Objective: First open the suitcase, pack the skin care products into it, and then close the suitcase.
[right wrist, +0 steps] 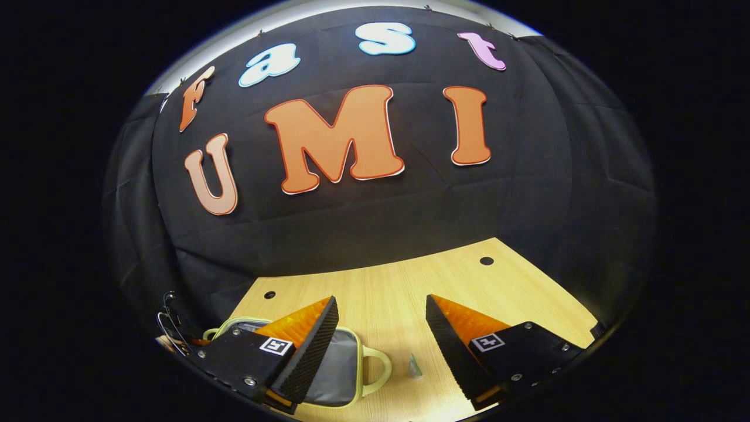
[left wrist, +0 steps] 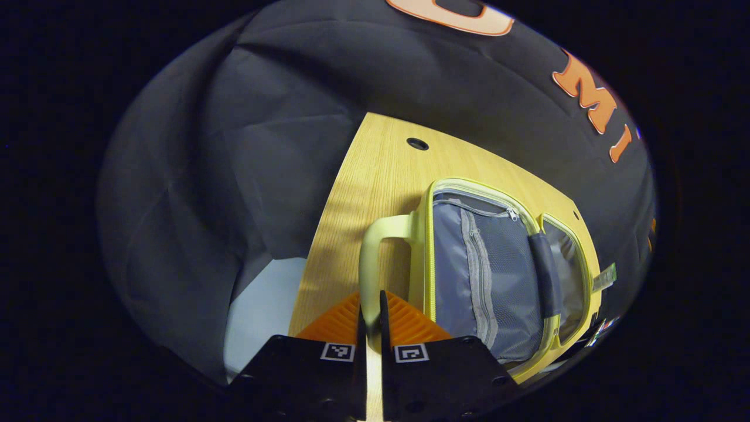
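Left gripper view: the left gripper pinches the handle of the open suitcase, lying on the wooden table. The right gripper hovers spread above the table, suitcase at its near left.

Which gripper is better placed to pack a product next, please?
Probably the right gripper: its tongs are open above the table. The left gripper has its tongs clamped on the handle of the open suitcase.

suitcase: near end cut off for me | small object on table: too tiny, I can't identify it
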Tool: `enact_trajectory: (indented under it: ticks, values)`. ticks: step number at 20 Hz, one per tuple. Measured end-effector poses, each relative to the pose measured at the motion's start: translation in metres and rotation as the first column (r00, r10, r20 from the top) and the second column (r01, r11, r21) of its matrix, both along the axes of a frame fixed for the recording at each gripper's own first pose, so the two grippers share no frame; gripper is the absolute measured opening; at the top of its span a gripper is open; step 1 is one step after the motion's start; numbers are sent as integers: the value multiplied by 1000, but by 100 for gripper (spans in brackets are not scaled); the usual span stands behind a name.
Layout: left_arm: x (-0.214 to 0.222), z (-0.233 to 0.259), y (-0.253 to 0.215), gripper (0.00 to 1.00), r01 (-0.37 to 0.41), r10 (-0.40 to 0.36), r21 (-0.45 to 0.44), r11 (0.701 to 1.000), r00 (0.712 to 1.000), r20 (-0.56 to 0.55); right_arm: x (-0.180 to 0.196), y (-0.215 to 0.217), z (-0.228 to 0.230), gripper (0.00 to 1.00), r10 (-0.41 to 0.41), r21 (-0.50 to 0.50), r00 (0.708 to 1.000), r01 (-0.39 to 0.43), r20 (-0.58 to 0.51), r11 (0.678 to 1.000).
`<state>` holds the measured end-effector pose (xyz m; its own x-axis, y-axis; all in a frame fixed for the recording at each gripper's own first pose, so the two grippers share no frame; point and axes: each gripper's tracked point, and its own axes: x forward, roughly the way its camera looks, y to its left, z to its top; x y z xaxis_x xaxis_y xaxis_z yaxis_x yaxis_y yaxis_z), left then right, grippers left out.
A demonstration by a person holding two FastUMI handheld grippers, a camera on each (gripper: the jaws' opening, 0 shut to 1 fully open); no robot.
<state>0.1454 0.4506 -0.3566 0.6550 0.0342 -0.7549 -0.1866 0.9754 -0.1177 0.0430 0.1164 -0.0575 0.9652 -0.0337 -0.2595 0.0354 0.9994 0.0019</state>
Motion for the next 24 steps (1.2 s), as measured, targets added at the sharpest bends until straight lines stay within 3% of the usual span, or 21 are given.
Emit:
enact_trajectory:
  ticks: [2,8,12,15,24]
  values:
    - [-2,0,7,16,-7,7,60,998,1000,-11,-4,-12,1,95,-17,-12,1000,17,7,1000]
    - [14,88,-15,98,-38,4,208,977,987,162,-9,-36,0,95,-26,-25,999,27,22,999]
    - [26,186,-80,97,-60,-52,295,954,933,357,-9,-59,0,95,-32,-50,999,34,34,998]
    - [22,231,-170,98,-46,-116,322,946,877,466,-9,-82,-3,95,-32,-64,999,34,34,997]
    - [40,231,-423,97,142,-318,359,923,807,499,-2,-146,-17,95,26,-125,1000,-25,7,992]
